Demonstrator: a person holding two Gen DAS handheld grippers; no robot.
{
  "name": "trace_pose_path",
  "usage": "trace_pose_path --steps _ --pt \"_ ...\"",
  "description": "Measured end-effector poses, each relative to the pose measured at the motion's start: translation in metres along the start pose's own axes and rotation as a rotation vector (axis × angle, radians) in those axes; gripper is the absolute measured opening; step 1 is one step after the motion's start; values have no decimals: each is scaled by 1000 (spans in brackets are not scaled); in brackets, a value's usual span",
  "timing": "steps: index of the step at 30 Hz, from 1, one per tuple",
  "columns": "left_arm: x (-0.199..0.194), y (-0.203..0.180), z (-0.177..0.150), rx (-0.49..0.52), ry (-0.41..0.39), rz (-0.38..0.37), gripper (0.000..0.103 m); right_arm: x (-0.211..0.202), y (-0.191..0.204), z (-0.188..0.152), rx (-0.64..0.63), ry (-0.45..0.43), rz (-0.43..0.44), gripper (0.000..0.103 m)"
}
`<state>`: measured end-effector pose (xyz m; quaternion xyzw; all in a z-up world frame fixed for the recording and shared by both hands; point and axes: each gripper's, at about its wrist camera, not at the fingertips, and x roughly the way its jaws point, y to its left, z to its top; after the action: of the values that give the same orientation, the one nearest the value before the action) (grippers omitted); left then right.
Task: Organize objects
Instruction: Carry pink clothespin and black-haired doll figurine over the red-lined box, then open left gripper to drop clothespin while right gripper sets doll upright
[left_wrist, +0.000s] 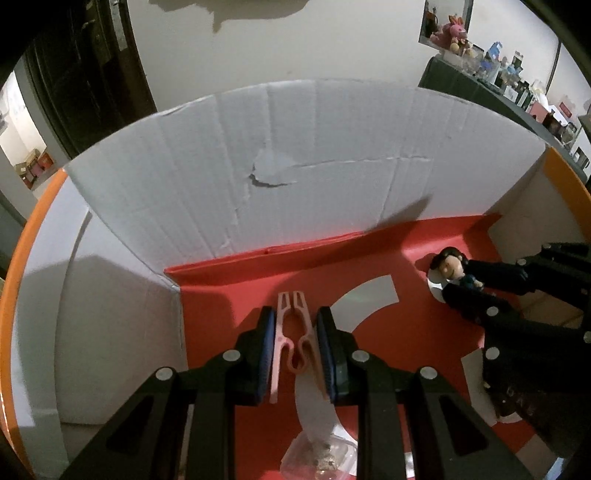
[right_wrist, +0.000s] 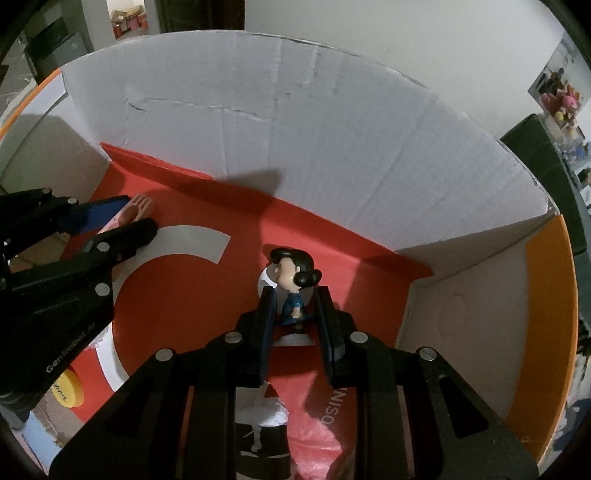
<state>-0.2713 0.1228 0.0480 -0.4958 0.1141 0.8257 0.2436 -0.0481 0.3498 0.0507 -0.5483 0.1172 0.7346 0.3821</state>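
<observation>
Both grippers reach down into a white cardboard box (left_wrist: 332, 147) lined with a red sheet (left_wrist: 369, 266). My left gripper (left_wrist: 295, 317) is shut on a pink plastic clip (left_wrist: 284, 332), which lies lengthwise between the blue pads and sticks out past the tips. In the right wrist view the left gripper (right_wrist: 136, 216) and the clip (right_wrist: 142, 205) show at the left. My right gripper (right_wrist: 295, 295) is shut on a small figurine (right_wrist: 291, 271) with black hair, a blue dress and a white base, held upright just above the red sheet. That figurine (left_wrist: 450, 267) and the right gripper (left_wrist: 461, 280) appear at the right of the left wrist view.
The box wall (right_wrist: 332, 129) rises behind both grippers, with orange outer flaps (right_wrist: 546, 295) at the sides. A clear bag of small parts (left_wrist: 321, 458) lies under the left gripper. A yellow disc (right_wrist: 68, 391) and a red plastic bag (right_wrist: 314, 435) lie near the front. A cluttered shelf (left_wrist: 498, 70) stands beyond.
</observation>
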Motion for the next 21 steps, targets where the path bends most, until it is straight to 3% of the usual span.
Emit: trace_pose_path --steps 8,11,19,21 --pt "-2 -2 -1 -2 1 -3 26 -6 -1 -7 -4 1 -2 21" --pt "-1 -5 1 0 2 -4 36 -8 -2 -10 -3 0 -2 21" --pt "-4 -3 -2 0 1 -7 37 -13 -5 -14 2 2 -2 21" --pt "-4 -4 -2 -1 1 -7 42 -15 -5 -16 1 2 -4 21"
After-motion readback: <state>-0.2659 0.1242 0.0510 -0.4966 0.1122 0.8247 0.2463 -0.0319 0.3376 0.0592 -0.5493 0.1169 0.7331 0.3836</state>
